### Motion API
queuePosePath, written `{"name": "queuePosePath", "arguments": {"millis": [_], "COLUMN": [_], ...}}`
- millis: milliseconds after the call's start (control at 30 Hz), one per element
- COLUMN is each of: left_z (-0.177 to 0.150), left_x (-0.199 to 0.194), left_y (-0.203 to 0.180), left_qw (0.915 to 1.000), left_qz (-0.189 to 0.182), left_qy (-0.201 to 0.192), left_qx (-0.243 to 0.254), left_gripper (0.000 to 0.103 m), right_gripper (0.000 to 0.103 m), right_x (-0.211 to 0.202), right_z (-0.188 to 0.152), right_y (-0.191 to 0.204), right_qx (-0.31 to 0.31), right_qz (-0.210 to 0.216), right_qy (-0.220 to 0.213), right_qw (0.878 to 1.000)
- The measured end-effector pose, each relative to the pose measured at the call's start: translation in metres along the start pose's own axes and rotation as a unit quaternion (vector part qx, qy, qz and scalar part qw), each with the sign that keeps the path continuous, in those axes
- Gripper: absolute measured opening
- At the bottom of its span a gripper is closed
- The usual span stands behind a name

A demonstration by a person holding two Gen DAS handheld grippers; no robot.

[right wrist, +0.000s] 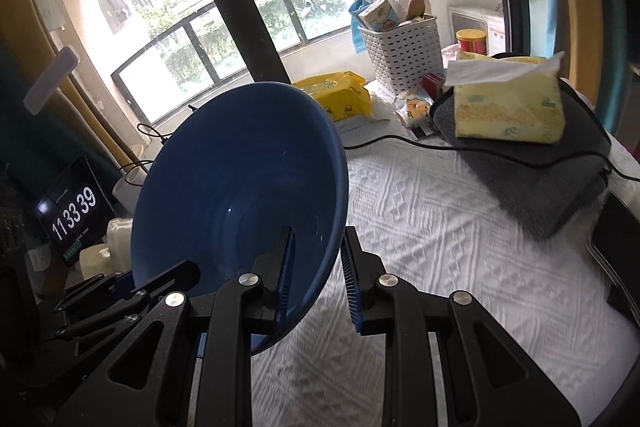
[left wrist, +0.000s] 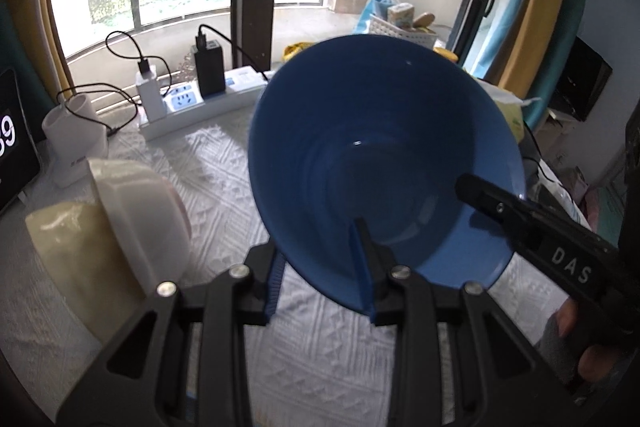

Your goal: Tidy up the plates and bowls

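Both grippers, left point(left wrist: 320, 267) and right point(right wrist: 316, 275), clench the bowl's point(left wrist: 372, 155) near rim (tilted, airborne); white bowls point(left wrist: 136, 211) sit left.

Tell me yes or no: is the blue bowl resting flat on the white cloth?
No, the blue bowl is tilted up off the white cloth, its rim pinched by the right gripper and left gripper.

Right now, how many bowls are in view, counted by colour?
Blue bowl: 1
White bowl: 1
Cream bowl: 1
Total: 3
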State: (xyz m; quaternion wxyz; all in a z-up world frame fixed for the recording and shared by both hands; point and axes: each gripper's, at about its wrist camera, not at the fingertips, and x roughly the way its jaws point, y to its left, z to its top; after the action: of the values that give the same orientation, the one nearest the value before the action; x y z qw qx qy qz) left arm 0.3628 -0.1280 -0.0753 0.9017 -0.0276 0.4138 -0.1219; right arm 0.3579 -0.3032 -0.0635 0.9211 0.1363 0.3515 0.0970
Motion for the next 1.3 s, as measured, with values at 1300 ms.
{"name": "queuePosePath", "arguments": {"millis": [1300], "left_z": [-0.055], "left_x": [-0.014], "left_y": [-0.005], "left_qw": [0.9985], "left_qz": [-0.016], "left_qy": [0.052], "left_qx": [0.003], "left_gripper": [0.033], "right_gripper": [0.026], "right_x": [-0.027], "right_z": [-0.058], "right_y": [-0.003], "right_qx": [0.022], "right_qz": [-0.021], "right_qy": [0.056], "right_qw": [0.998]}}
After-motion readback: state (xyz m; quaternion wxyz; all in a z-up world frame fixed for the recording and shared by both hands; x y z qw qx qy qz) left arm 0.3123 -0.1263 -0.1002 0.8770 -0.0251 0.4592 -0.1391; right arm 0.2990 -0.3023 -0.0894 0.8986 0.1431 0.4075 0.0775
